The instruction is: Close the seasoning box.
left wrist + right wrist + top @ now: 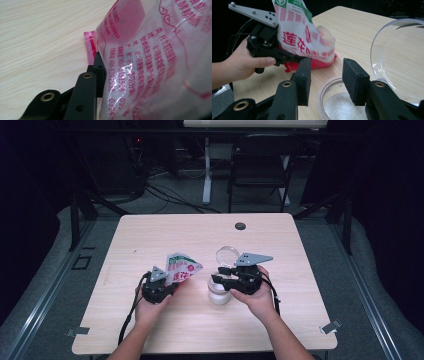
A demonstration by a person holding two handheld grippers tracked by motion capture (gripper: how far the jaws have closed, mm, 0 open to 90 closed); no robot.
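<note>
**Lining up the bag with the jar**

We are holding the pink bag [181,268] tilted, just left of the open jar [219,292] on the desk [150,232]. Our left gripper [165,287] is pinching the bag's lower edge; our right gripper's [325,75] jaws are spread above the jar's mouth.

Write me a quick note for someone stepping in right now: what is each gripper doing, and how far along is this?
Left gripper: shut on the pink-and-white bag, held tilted above the table.
Right gripper: open, jaws either side of the glass jar, not squeezing it.
The jar's hinged lid is swung open; white grains lie inside.
Left, probably: finish pouring, put down the bag, close the lid.
</note>
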